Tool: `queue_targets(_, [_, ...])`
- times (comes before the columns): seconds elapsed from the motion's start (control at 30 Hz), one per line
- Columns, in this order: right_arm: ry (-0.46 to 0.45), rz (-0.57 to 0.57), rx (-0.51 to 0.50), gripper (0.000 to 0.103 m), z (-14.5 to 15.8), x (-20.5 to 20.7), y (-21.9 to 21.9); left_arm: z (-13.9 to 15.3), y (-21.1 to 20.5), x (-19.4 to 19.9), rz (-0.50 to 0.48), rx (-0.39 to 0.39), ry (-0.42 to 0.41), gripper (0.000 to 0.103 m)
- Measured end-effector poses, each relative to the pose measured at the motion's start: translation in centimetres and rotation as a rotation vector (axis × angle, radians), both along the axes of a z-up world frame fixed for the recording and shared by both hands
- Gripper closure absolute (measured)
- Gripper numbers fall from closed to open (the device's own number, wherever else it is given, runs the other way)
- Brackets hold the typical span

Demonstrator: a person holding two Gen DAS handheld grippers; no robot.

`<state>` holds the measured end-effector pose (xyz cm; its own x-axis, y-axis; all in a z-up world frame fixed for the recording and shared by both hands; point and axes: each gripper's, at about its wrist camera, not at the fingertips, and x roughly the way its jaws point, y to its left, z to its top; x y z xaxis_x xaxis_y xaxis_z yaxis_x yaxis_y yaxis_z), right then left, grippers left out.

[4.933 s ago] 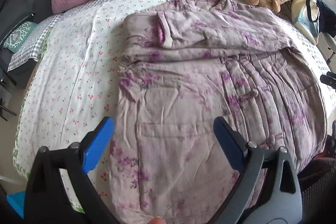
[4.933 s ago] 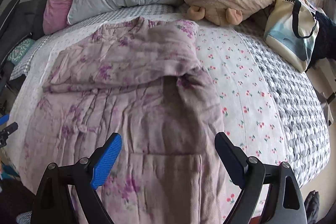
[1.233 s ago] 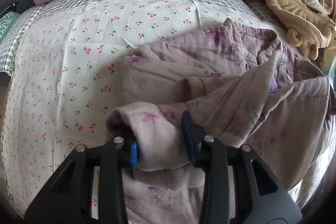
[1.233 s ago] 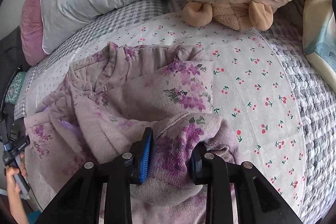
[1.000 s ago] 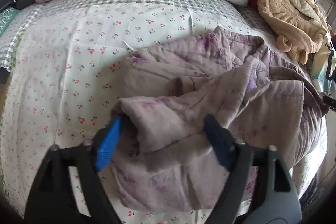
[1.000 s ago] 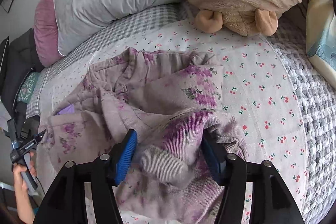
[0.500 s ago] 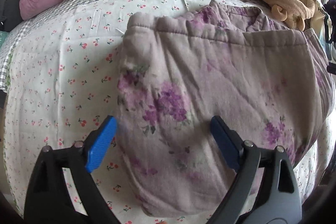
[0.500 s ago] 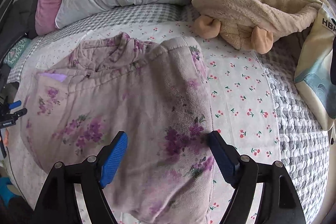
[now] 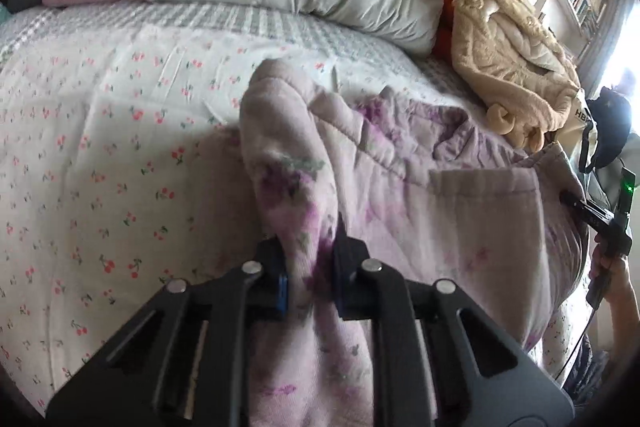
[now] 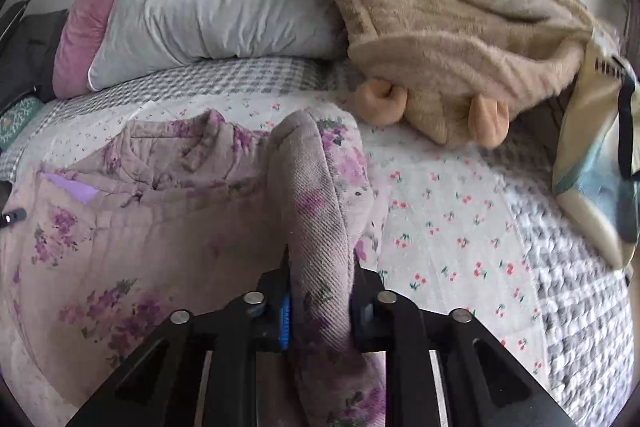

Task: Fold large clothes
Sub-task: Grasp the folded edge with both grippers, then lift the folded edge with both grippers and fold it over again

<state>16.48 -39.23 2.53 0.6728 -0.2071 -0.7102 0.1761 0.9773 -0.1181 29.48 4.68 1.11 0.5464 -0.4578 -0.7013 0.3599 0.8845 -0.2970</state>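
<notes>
My left view alone catches my right hand [image 9: 612,279] at the bed's edge; my right view alone shows the purple label [image 10: 70,187] inside the floral jacket [image 10: 132,239]. My left tool [image 9: 308,279] is closing, pinching a ridge of the jacket's left edge – my right tool [image 10: 320,311] likewise on its right edge. The jacket lies folded on the bed [image 10: 460,227]. The tote bag [image 9: 582,115] reads "HB", the rest hidden

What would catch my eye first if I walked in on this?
Two black grippers, the left gripper and right gripper, jaws closing, each pinching a ridge of the lilac flowered jacket spread on the bed. Behind it, by the grey pillow, sits a heaped tan fleece.
</notes>
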Motion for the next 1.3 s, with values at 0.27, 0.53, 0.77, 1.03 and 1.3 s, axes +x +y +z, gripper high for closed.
queue_targets(0.27, [-0.218,-0.025,-0.13,0.087,6.7,2.8,0.6,7.6,0.9,5.2,0.112,-0.138,-0.164,0.087])
queue_targets(0.53, [-0.189,-0.135,-0.11,0.086,4.4,9.9,-3.7,1.6,-1.6,12.8,0.198,-0.039,-0.108,0.085])
queue_targets(0.77, [0.023,-0.213,-0.032,0.044,-2.0,11.7,-6.5,-5.8,-0.6,13.7,0.241,0.004,0.091,0.05])
queue_targets(1.03, [0.078,-0.169,0.494,0.019,-1.5,7.2,-13.0,-6.1,2.9,11.6,0.074,-0.162,0.293,0.015])
queue_targets(1.3, [0.04,-0.094,0.876,0.055,-5.5,5.1,-12.8,-10.2,3.6,8.5,0.104,-0.366,0.359,0.03])
